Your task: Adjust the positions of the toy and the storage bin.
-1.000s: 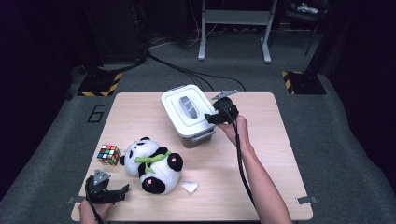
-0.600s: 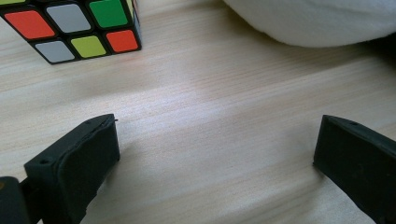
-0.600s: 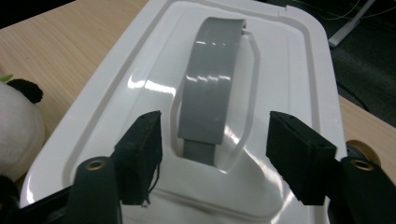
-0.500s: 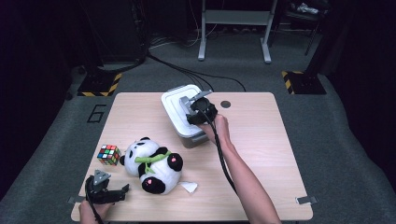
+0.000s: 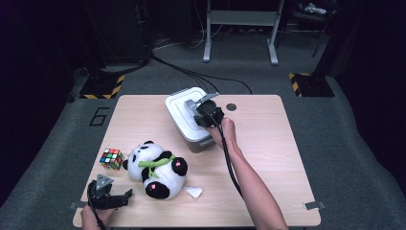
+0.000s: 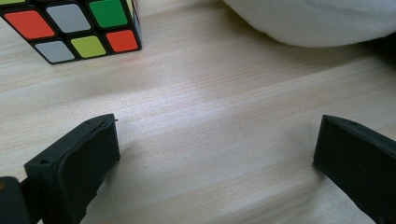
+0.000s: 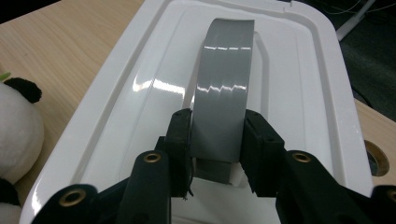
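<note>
A white box (image 5: 191, 134) with a white lid (image 7: 140, 93) stands at the table's far middle. Across the lid runs a grey handle (image 7: 224, 93). My right gripper (image 7: 217, 140) sits on top of the lid (image 5: 179, 108); its jaws have just been closing and now press on the handle from both sides. My left gripper (image 5: 115, 191) rests at the table's near left corner, open (image 6: 215, 149), with bare wood between its jaws. A Rubik's cube (image 5: 111, 158) (image 6: 70, 25) lies just beyond it, next to a plush panda (image 5: 158, 167) (image 6: 317, 18).
A small white tag (image 5: 194, 191) lies by the panda's near side. A round cable hole (image 5: 231, 107) sits in the table right of the box. The wooden table (image 5: 277, 158) has bare room on its right half. Cables and a metal stand are on the floor behind.
My right gripper moved left from the box's right side onto the lid and closed on the grey handle. The left gripper stayed still.
</note>
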